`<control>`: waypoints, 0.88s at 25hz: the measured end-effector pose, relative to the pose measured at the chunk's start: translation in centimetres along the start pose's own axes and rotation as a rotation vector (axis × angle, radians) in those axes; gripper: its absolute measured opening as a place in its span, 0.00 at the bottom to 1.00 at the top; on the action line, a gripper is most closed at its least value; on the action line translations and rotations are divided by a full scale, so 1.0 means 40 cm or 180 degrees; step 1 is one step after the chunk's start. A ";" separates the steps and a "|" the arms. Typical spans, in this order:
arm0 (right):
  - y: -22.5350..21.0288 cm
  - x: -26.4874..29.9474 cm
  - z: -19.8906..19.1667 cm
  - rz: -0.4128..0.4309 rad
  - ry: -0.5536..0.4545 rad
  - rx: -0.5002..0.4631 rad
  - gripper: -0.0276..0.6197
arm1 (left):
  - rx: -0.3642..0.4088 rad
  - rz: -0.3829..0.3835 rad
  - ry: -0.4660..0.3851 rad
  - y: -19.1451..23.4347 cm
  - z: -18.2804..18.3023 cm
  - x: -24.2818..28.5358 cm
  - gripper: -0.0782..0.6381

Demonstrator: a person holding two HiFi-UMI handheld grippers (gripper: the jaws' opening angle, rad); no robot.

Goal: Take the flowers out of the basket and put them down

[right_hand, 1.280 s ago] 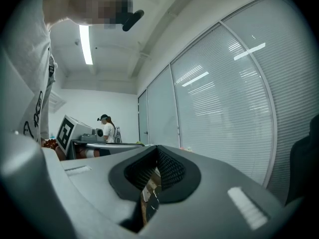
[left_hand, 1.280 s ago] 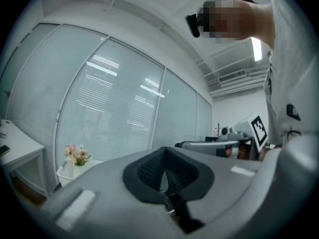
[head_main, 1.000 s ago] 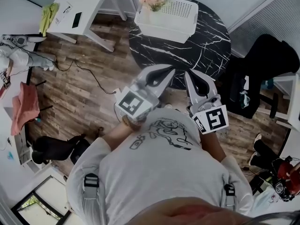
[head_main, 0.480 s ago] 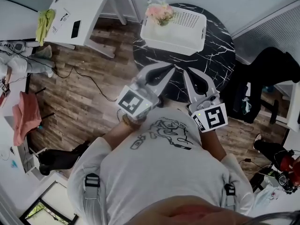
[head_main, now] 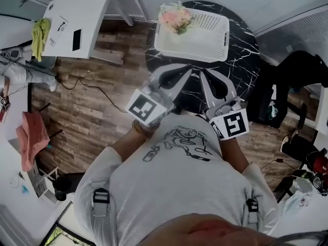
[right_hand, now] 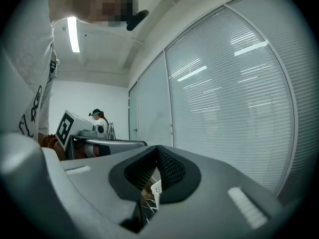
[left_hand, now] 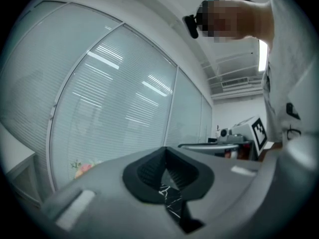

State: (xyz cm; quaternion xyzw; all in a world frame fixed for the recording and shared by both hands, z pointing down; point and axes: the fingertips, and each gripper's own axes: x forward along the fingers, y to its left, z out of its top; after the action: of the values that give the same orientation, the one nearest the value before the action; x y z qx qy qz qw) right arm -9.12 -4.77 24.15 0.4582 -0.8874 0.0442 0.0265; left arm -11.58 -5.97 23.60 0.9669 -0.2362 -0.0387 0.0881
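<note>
Our left gripper (head_main: 180, 76) hangs over the 6 o'clock rim of the round black marble counter (head_main: 241, 60), its fingers clenched tip to tip on nothing. Its own view shows only a sliver of veined marble through the gap behind the tips. From those fingers the flowers (head_main: 176, 17) lie at about 12 o'clock in the head view, well apart across bare marble. They are a pink and pale bunch with a little green, tucked into the 10 o'clock corner of the white slatted basket (head_main: 205, 32). In the left gripper view the same bunch shows low at about 9 o'clock, against the blinds. The basket sits on the far half of the counter with its long axis running roughly 9 to 3, so the blooms crowd its left end and the rest looks empty. We cannot tell whether the stems stand upright or lean on the wall. Our right gripper (head_main: 209, 81) is just beside the left one, its fingers likewise clenched and empty, with a bit of the basket's lattice showing past them in its own view. From it the flowers lie nearer 11 o'clock. We judge the left fingers to have the straighter line to the bunch, and they must unclench before they reach over the near wall.
</note>
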 end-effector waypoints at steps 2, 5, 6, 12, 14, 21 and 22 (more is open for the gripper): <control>-0.012 0.020 -0.004 -0.0035 0.0004 0.0004 0.05 | -0.0010 -0.0016 -0.0002 0.024 -0.001 0.007 0.11; -0.032 0.041 -0.009 -0.0076 0.0001 0.0027 0.05 | -0.0012 -0.0056 0.0006 0.049 -0.003 0.019 0.11; -0.039 0.047 -0.011 -0.0085 0.0004 0.0033 0.05 | -0.0010 -0.0069 0.0008 0.056 -0.004 0.024 0.11; -0.071 0.070 -0.025 -0.0079 0.0012 0.0061 0.05 | -0.0068 -0.0051 0.0035 0.085 -0.015 0.050 0.11; -0.085 0.072 -0.028 -0.0062 0.0011 0.0070 0.05 | -0.0068 -0.0037 0.0066 0.088 -0.020 0.063 0.11; -0.117 0.085 -0.053 0.0078 0.0043 0.0042 0.05 | -0.0009 0.0042 0.0044 0.100 -0.028 0.090 0.12; -0.122 0.089 -0.054 0.0101 0.0045 0.0026 0.05 | -0.0016 0.0066 0.0050 0.107 -0.031 0.093 0.12</control>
State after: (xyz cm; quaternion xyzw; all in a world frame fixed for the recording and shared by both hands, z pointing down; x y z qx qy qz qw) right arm -7.18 -10.23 26.88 0.4438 -0.8942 0.0514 0.0302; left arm -10.07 -11.22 25.51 0.9645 -0.2455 -0.0309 0.0929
